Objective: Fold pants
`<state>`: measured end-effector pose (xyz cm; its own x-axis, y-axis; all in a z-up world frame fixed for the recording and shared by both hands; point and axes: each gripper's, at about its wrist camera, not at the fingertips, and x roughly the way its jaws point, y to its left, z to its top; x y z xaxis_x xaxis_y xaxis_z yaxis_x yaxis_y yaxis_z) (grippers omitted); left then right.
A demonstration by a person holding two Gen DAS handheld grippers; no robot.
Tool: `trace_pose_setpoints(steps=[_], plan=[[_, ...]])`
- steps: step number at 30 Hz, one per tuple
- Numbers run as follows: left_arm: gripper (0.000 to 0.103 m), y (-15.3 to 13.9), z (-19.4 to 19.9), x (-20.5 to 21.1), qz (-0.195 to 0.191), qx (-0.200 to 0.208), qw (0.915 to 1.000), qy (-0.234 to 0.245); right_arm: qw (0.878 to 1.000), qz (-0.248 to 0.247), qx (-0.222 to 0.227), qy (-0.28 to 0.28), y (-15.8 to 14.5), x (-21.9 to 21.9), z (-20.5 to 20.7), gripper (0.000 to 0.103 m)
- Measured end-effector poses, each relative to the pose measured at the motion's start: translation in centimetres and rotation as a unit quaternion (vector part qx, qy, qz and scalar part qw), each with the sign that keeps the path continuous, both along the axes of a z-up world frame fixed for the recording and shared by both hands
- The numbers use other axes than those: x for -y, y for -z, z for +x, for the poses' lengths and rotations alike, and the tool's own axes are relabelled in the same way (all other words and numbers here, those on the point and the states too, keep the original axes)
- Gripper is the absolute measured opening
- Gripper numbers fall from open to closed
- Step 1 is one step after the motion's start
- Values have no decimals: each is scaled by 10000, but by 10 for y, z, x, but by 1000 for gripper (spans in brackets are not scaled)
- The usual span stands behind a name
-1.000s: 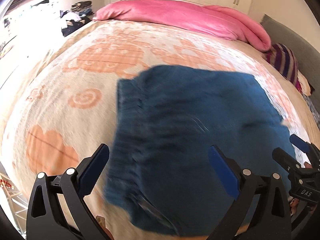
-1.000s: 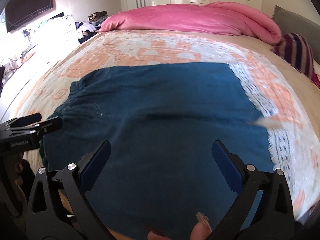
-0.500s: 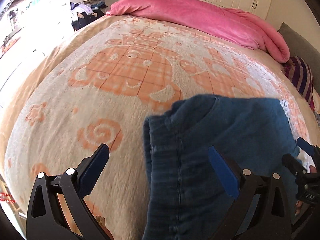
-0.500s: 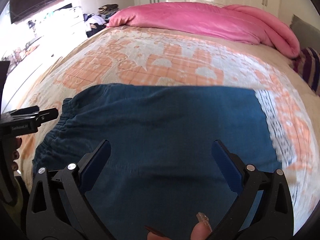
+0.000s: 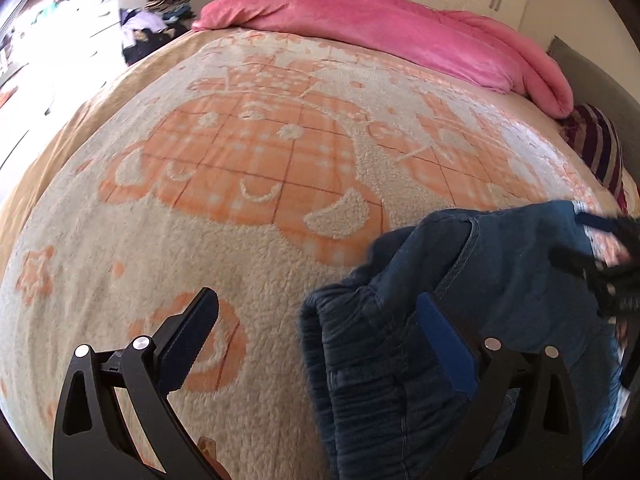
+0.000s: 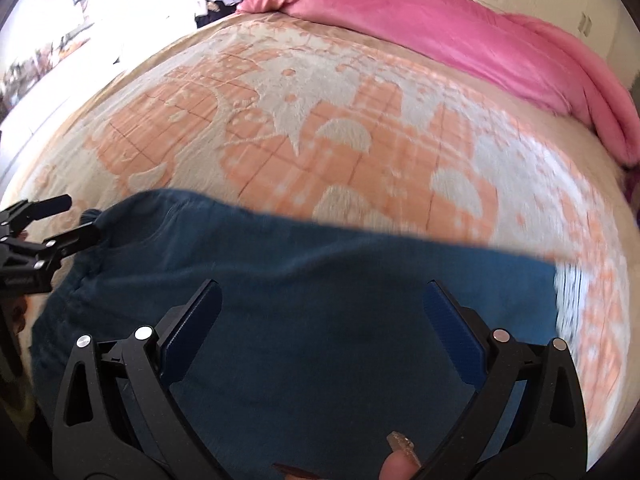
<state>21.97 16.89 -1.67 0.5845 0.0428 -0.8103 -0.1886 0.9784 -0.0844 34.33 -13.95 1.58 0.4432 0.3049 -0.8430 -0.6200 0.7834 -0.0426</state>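
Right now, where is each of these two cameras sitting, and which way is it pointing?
Left wrist view: rides on the left gripper, looking forward along its open fingers across the patterned blanket toward the pink duvet; the blue pants lie at its right, with the right gripper at the edge.
Right wrist view: rides on the right gripper, fingers open above the pants; a fingertip and the left gripper show.
Shared: bed, pants, duvet, wardrobes behind.

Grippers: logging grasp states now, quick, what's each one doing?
Left gripper: open, holding nothing.
Right gripper: open, above the pants, holding nothing.
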Motion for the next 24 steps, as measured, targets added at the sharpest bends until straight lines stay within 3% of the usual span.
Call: trace_pose_setpoints(steps=[2,4,5,7,9,15,18,20,22,24], plan=[[96,4,6,5,242,-58,9996,130,9994,-150,-60,-309,4,-13,8,95],[80,10,11,8,298,-112,9991,271,9982,-225,-147,-528,8,-23,14,95],[65,13,13,8,168,-149,9991,364,9972,-273,-266,-638,12,-28,18,95],[61,17,15,7,8,-154,9989,451,9961,-348,-285,-756,16,-36,21,95],[40,17,15,8,43,-70,9983,569,9939,-518,-273,-931,21,-43,25,95],[34,-5,-3,9,118,392,9965,723,9878,-755,-123,-1353,30,-53,21,95],[34,-11,-12,13,270,534,9951,790,9837,-675,-107,-1666,32,-58,14,72],[34,-13,-15,13,301,574,9946,813,9813,-612,-256,-1808,38,-62,7,41],[34,-13,-16,14,291,593,9944,819,9795,-456,-260,-1942,37,-63,-4,19],[34,-12,-17,13,310,585,9945,816,9804,-372,-74,-1933,30,-58,-15,7]])
